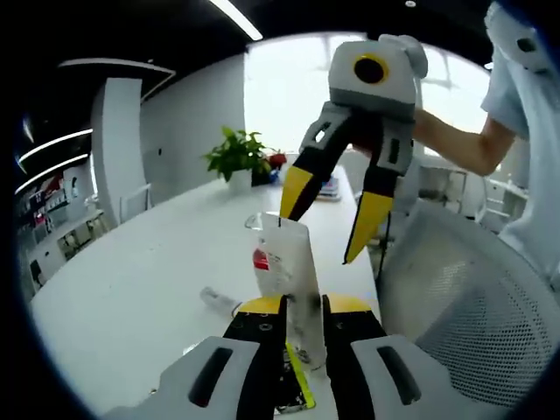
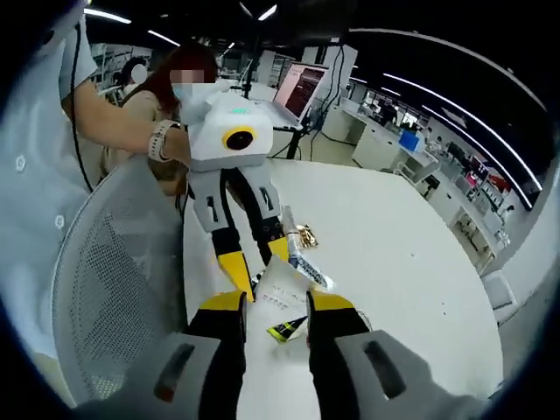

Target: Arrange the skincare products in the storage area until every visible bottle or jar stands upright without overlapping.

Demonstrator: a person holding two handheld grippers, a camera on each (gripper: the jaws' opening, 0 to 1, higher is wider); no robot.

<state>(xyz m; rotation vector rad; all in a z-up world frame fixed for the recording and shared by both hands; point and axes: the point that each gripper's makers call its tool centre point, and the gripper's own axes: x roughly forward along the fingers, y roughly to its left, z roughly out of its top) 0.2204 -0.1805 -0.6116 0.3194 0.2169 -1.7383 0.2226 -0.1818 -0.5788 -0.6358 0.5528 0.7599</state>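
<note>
Jaws of the left gripper (image 1: 295, 315) are pressed on a white pouch (image 1: 287, 271), which stands upright between the yellow tips and rises above them; it carries a red label near its upper left and a clear tab at the top. The right gripper (image 1: 331, 220) hangs over the pouch from above, its two yellow-tipped jaws spread wide, one tip just beside the pouch's top edge and the other off to the far side, apart from it. A hand (image 1: 395, 66) grips its grey body. Below the left tips, a yellow-and-black strip (image 1: 297, 385) lies against the pouch's lower edge. A small clear tube (image 1: 219, 300) lies on the white table (image 1: 140, 271) just left of the left jaws, and a potted plant (image 1: 238, 157) stands well beyond them. A mesh chair (image 1: 464, 306) sits to the right. In the right gripper view, the right gripper (image 2: 274, 306) has its jaws open around the pouch (image 2: 282, 289), and the left gripper (image 2: 256, 260) comes in from above with its tips at the pouch. Beyond it lie a flat sachet (image 2: 311, 271) and some small gold pieces (image 2: 306, 234), possibly caps; they are too small to tell.
</note>
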